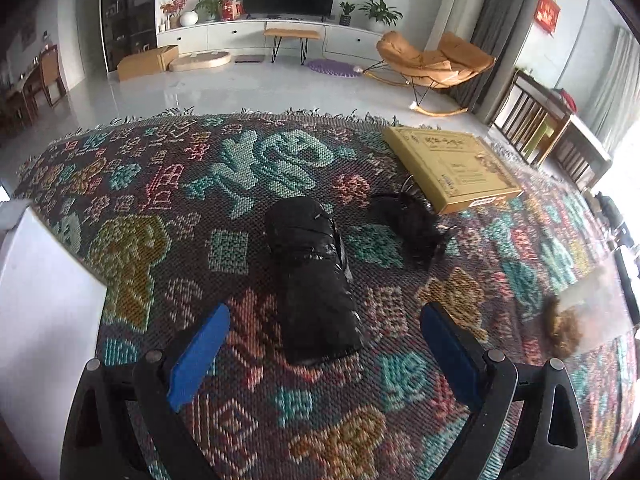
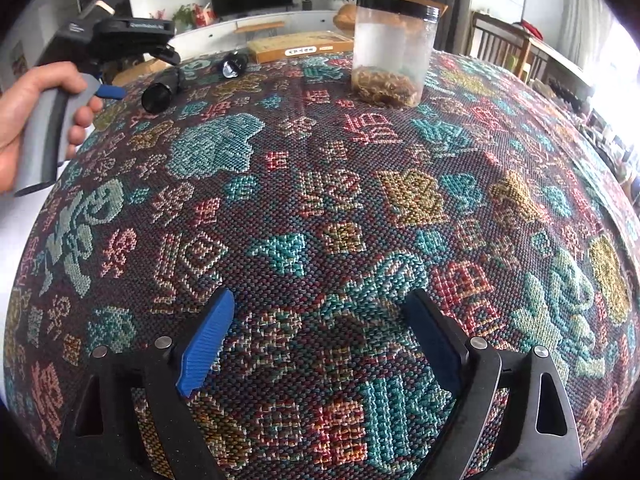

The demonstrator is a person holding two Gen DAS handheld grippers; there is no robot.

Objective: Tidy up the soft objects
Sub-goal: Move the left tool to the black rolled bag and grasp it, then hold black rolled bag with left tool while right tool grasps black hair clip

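A black roll wrapped in shiny plastic (image 1: pixel 314 280) lies on the patterned cloth, its near end between my left gripper's (image 1: pixel 324 334) open blue fingers, untouched. A second, smaller black bundle (image 1: pixel 408 220) lies just beyond it to the right. Both show small at the far left in the right wrist view, the roll (image 2: pixel 160 94) and the bundle (image 2: pixel 233 65), under the hand-held left gripper (image 2: pixel 120 40). My right gripper (image 2: pixel 320 332) is open and empty over bare cloth. A clear jar with a black rim (image 2: pixel 392 48) holds brown material at its bottom.
A flat yellow box (image 1: pixel 452 168) lies at the table's far right edge. The jar shows blurred at the right (image 1: pixel 580 312). A white surface (image 1: pixel 44 320) sits at the left. Beyond the table are a TV unit, a rocking chair (image 1: pixel 432 60) and wooden chairs.
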